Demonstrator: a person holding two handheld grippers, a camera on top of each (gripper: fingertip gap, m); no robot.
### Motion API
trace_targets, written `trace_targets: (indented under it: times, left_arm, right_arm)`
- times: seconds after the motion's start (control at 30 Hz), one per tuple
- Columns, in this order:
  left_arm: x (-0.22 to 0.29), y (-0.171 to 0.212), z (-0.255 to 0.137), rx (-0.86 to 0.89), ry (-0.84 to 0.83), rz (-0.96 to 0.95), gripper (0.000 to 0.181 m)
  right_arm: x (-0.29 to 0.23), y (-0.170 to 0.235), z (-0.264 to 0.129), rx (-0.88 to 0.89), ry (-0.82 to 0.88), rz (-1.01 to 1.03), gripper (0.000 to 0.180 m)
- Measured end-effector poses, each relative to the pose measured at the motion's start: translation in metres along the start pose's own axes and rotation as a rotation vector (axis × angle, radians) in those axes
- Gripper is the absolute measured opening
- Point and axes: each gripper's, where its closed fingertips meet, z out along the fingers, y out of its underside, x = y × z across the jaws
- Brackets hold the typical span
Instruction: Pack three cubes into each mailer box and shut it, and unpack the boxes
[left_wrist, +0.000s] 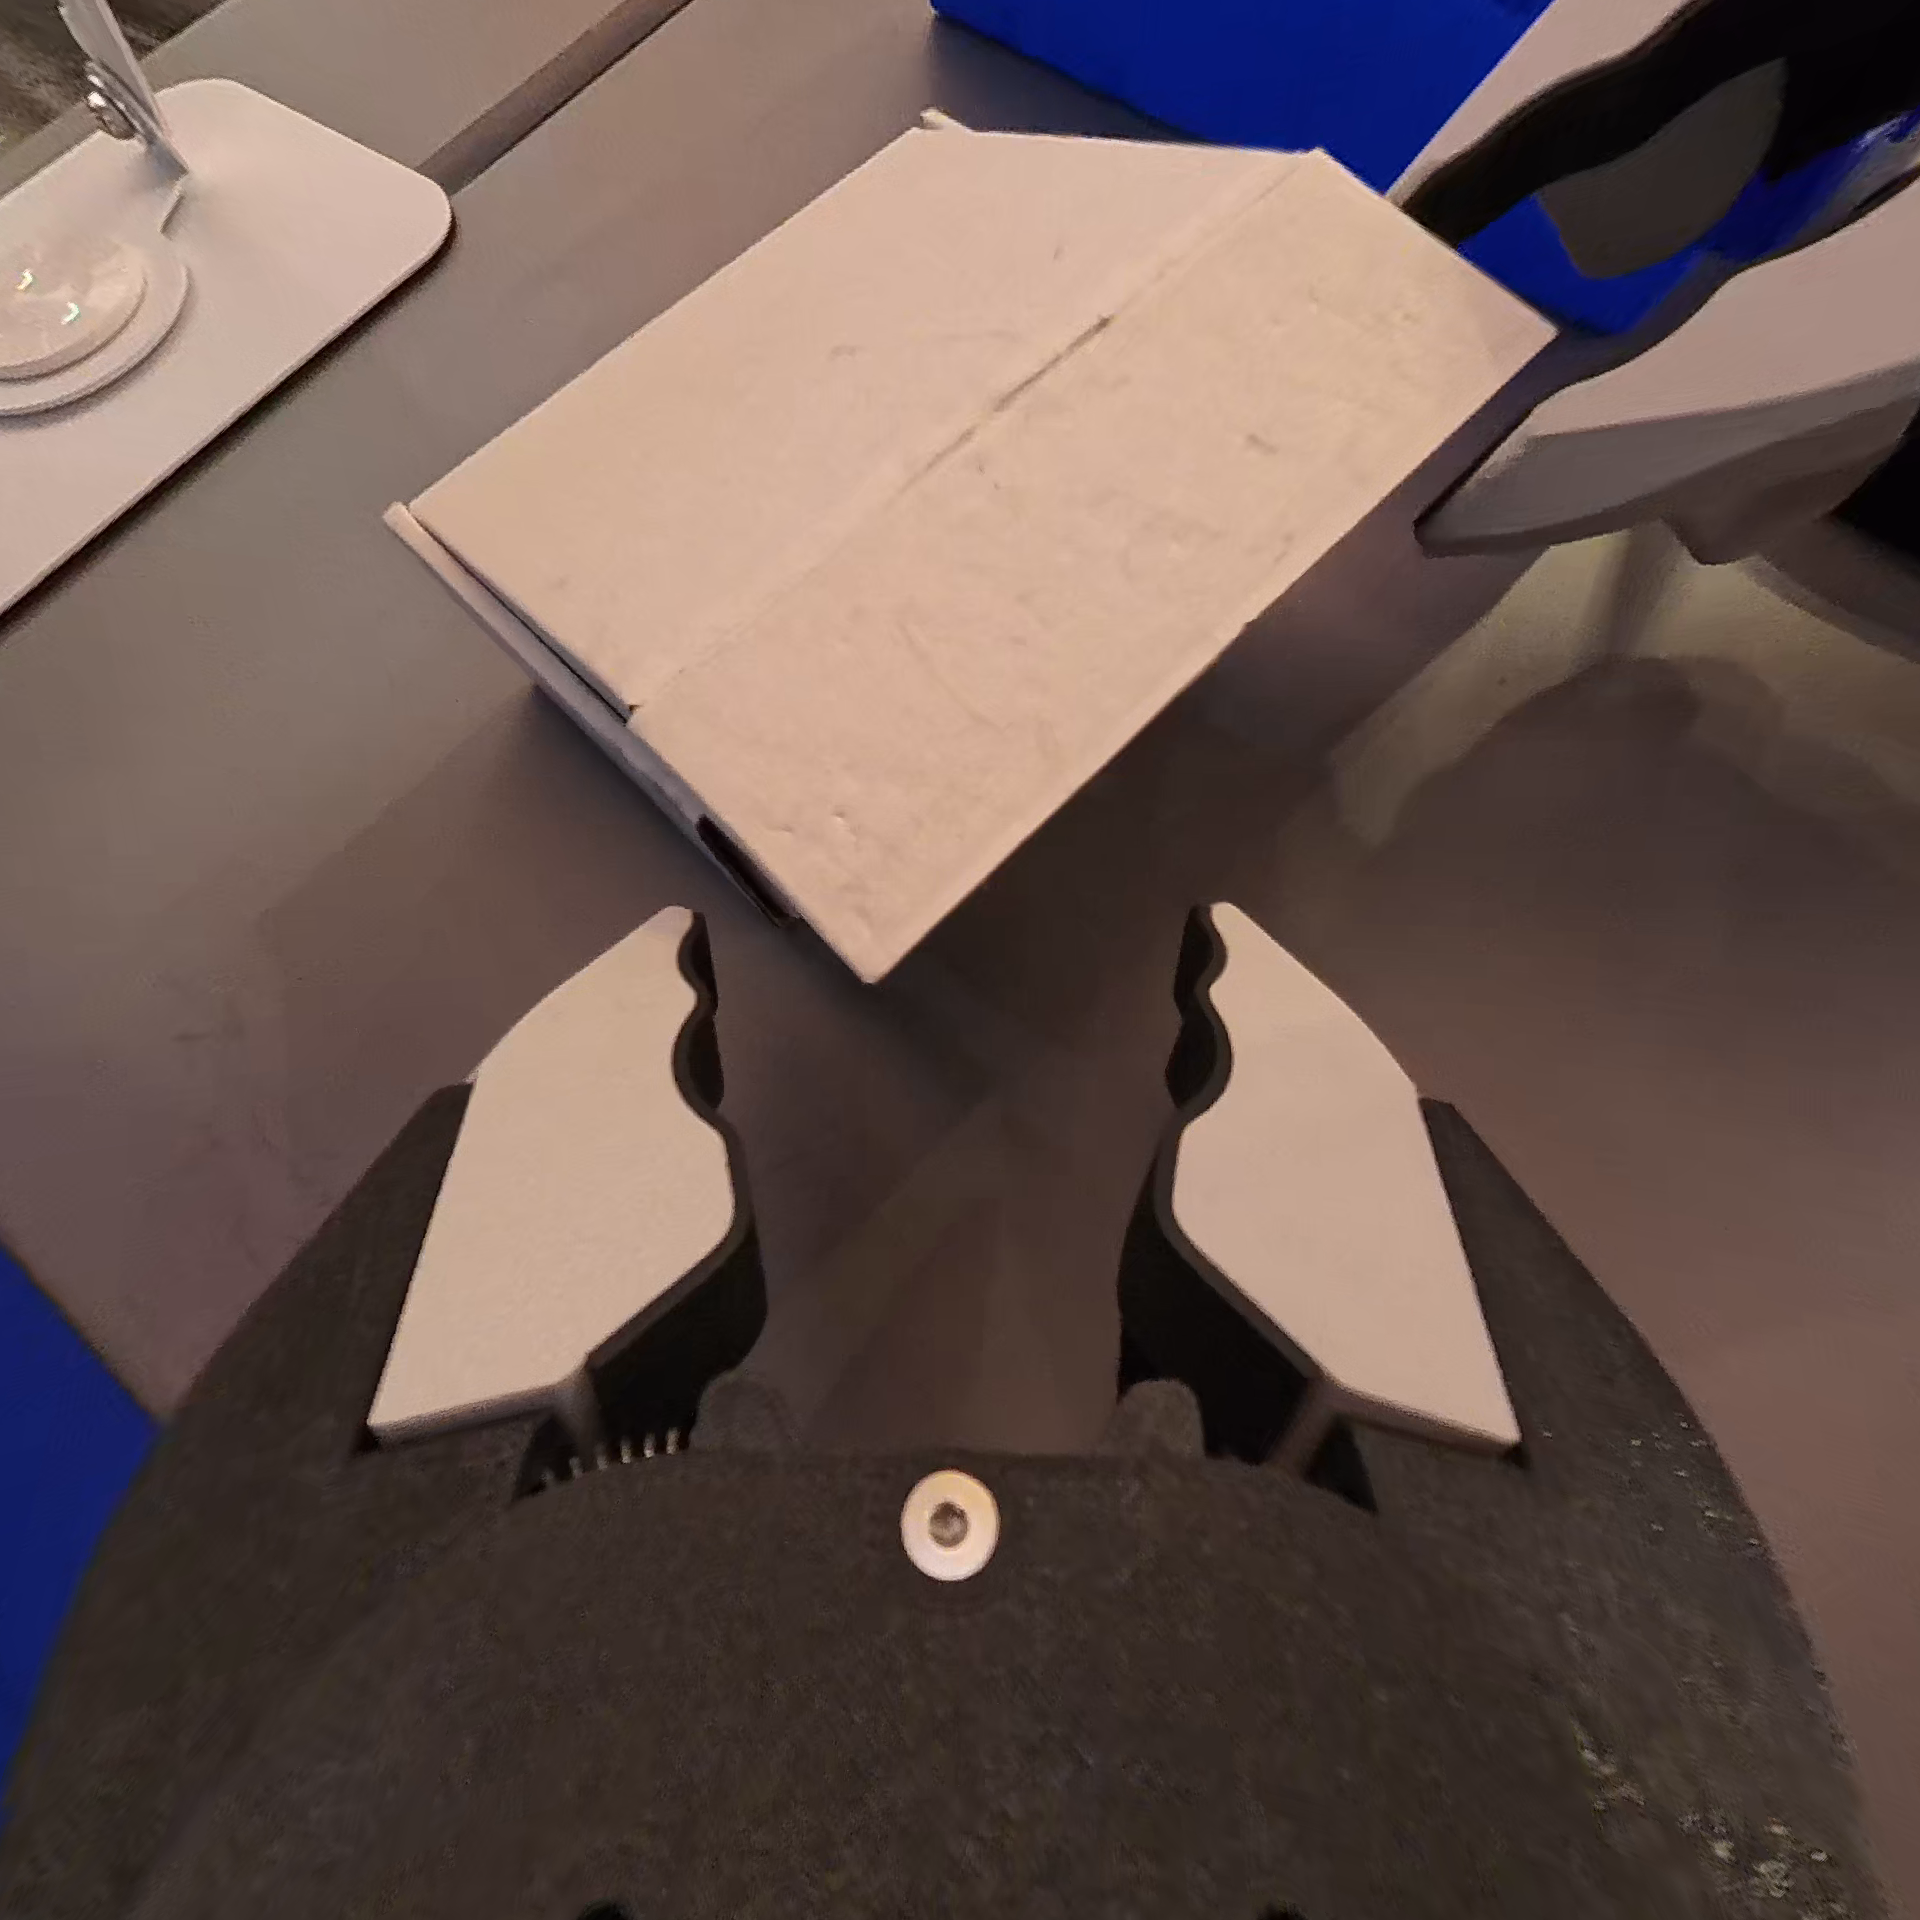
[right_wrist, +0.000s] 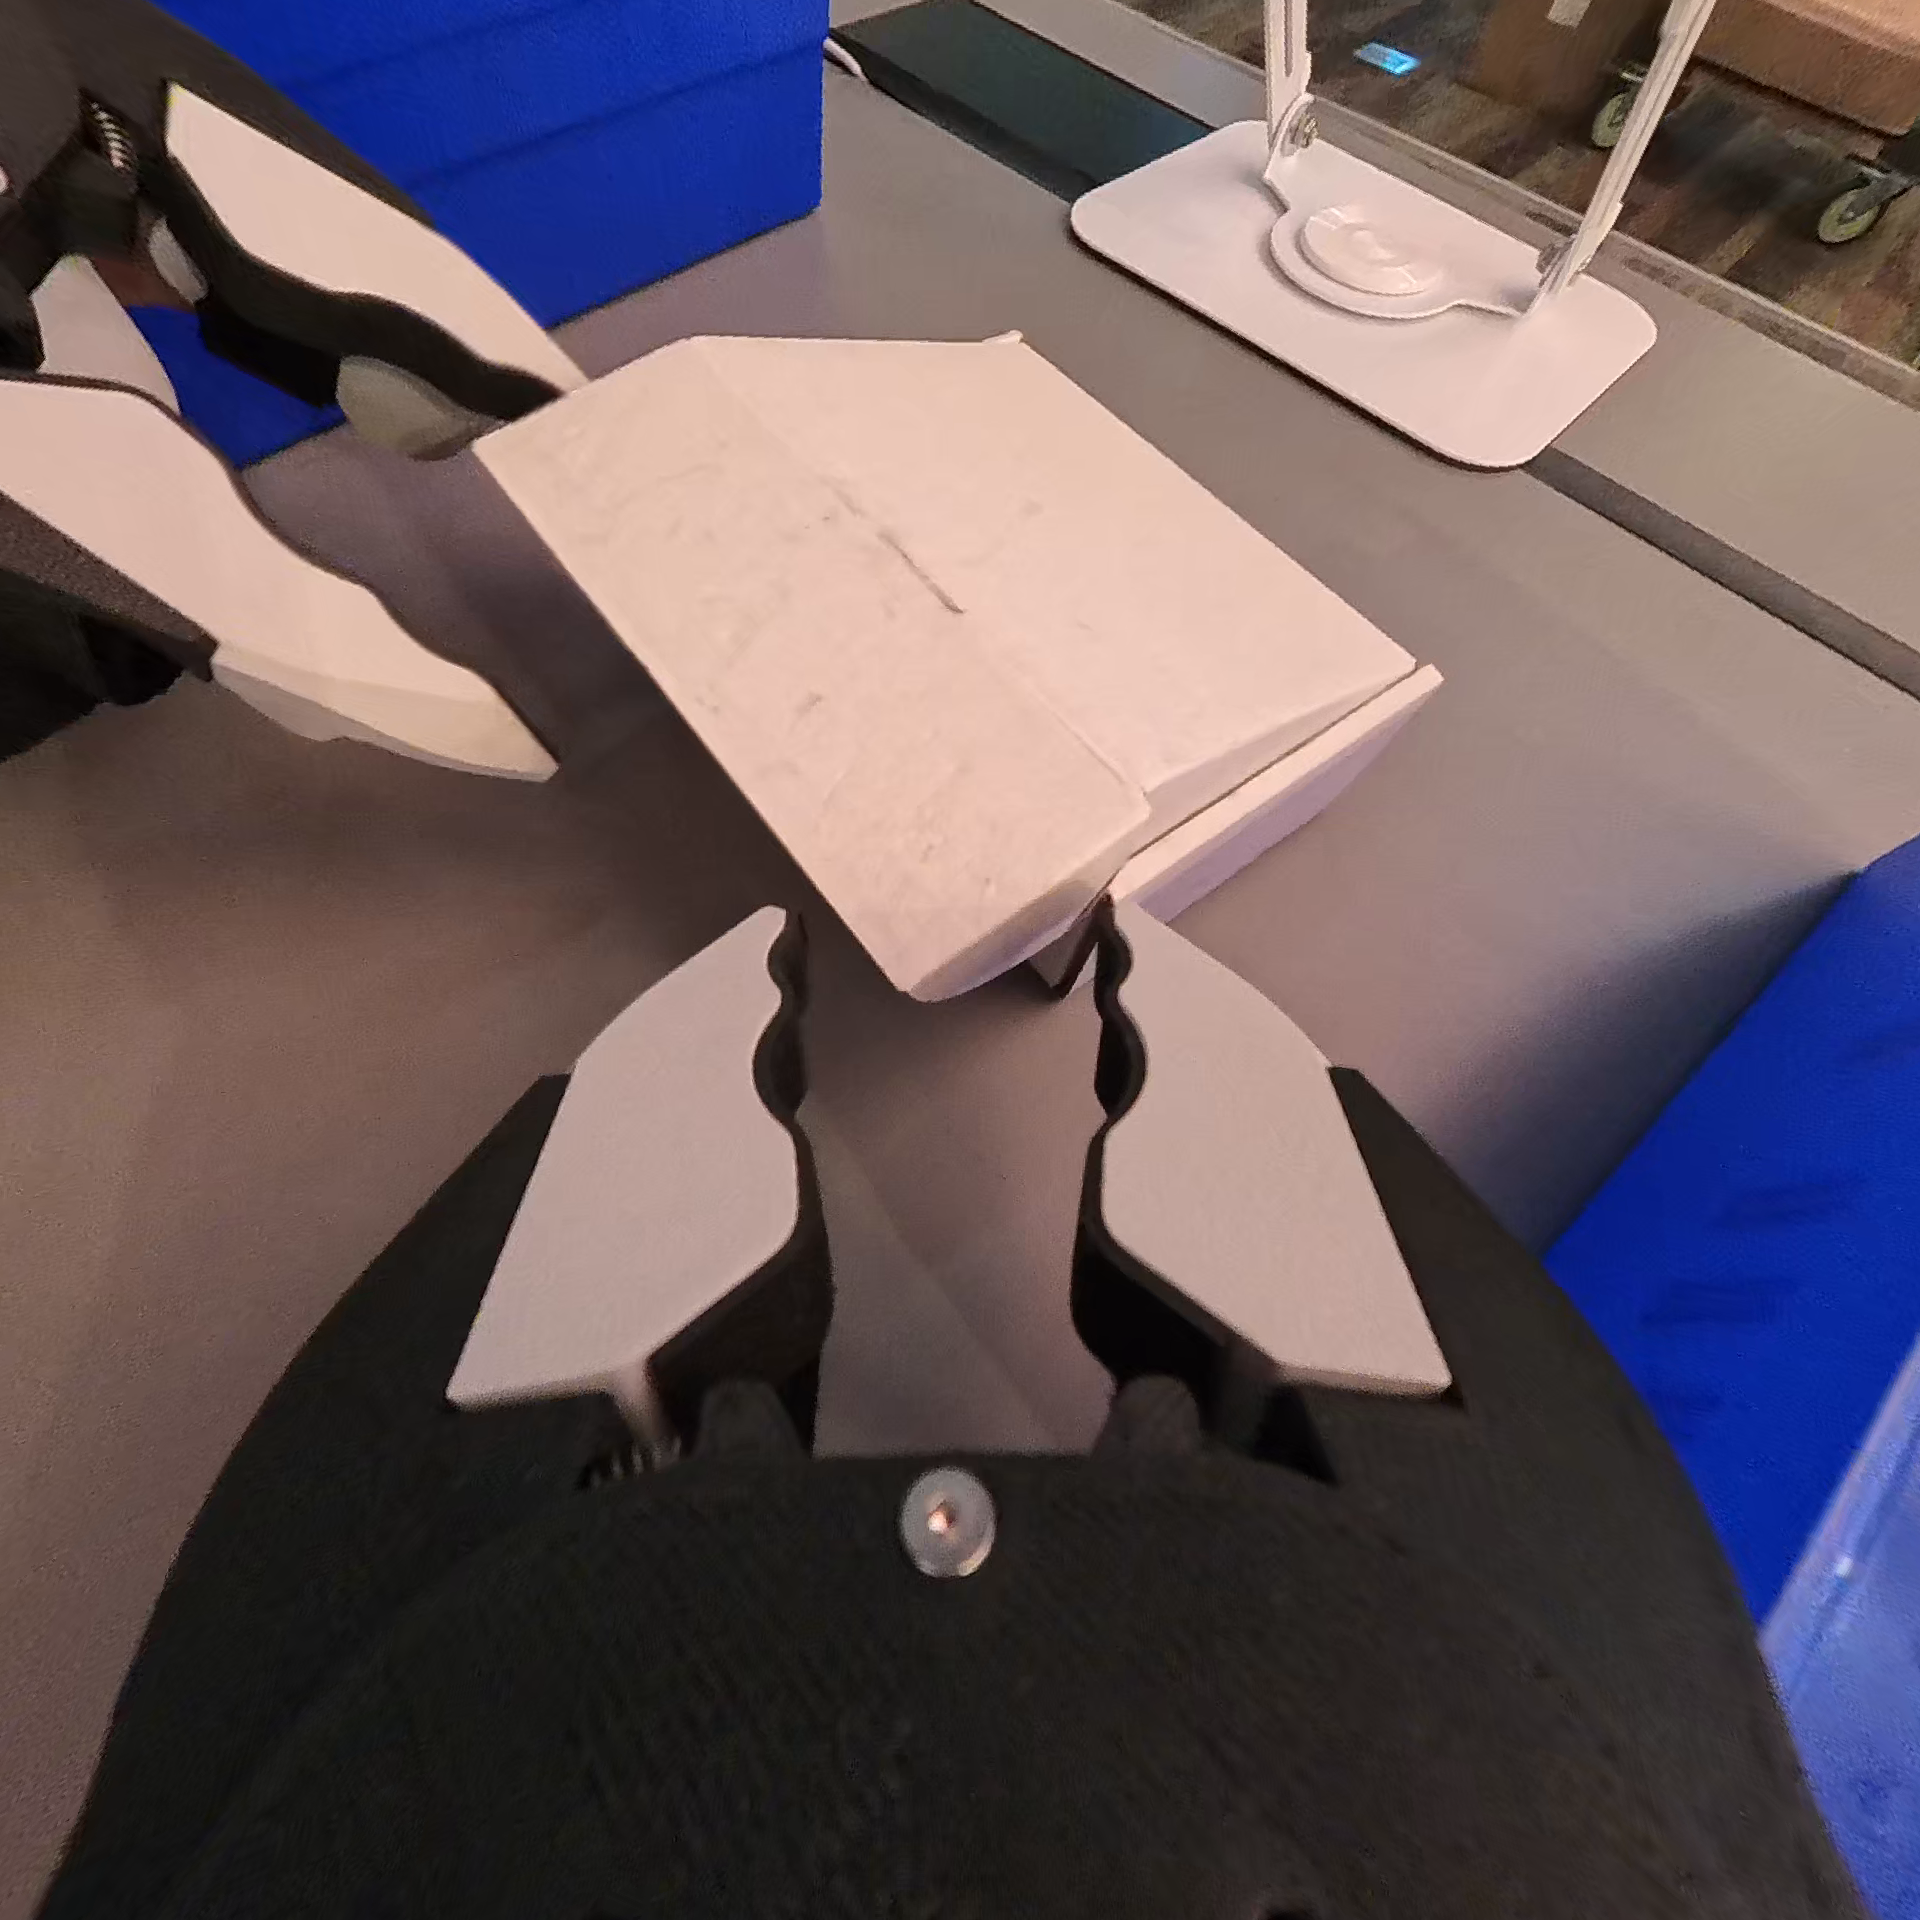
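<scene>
A white mailer box (left_wrist: 790, 416) sits on the grey table (left_wrist: 260, 831) with its lid down and the front flap (left_wrist: 987, 675) sticking out, raised off the table. My left gripper (left_wrist: 951, 932) is open, and one flap corner reaches in between its fingertips. My right gripper (right_wrist: 945, 920) is open, with the other flap corner (right_wrist: 935, 956) between its fingertips. Each gripper shows in the other's view, the right one (left_wrist: 1455, 374) and the left one (right_wrist: 530, 571), at its flap corner. The box wall (right_wrist: 1278, 790) shows under the lid. No cubes are in view.
A blue bin (right_wrist: 582, 156) stands behind the box and also shows in the left wrist view (left_wrist: 1195, 62). Another blue bin (right_wrist: 1766, 1195) is at the right. A white stand base (right_wrist: 1382, 312) sits on the far table edge and shows in the left wrist view (left_wrist: 260, 260).
</scene>
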Motion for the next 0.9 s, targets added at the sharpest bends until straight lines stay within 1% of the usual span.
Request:
trace_targets:
  times: [0.2,0.3,0.43,0.5,0.57,0.7,0.8,0.9]
  left_arm:
    - [0.008,-0.012,-0.013,0.063,0.044,-0.065,0.084]
    - [0.006,-0.018,-0.019,0.087,0.037,-0.077,0.086]
    - [0.011,-0.031,-0.03,0.166,0.073,-0.091,0.089]
    - [0.013,-0.035,-0.033,0.188,0.059,-0.062,0.086]
    - [0.009,-0.03,-0.031,0.159,0.024,-0.055,0.085]
    - [0.012,-0.022,-0.025,0.114,0.081,-0.103,0.09]
    - [0.01,-0.023,-0.025,0.124,0.118,-0.137,0.091]
    - [0.009,-0.026,-0.026,0.141,0.149,-0.163,0.091]
  right_arm:
    - [-0.005,-0.016,-0.014,0.103,-0.064,0.067,0.054]
    - [-0.002,-0.022,-0.02,0.146,-0.068,0.109,0.054]
    - [-0.002,-0.028,-0.029,0.2,-0.064,0.108,0.054]
    - [-0.001,-0.021,-0.028,0.17,-0.03,0.069,0.057]
    - [0.001,-0.012,-0.024,0.121,0.004,0.03,0.058]
    - [-0.011,-0.011,-0.018,0.107,-0.034,0.01,0.058]
    - [-0.01,-0.007,-0.016,0.081,-0.014,-0.011,0.058]
    - [-0.013,-0.011,-0.016,0.103,-0.039,0.016,0.058]
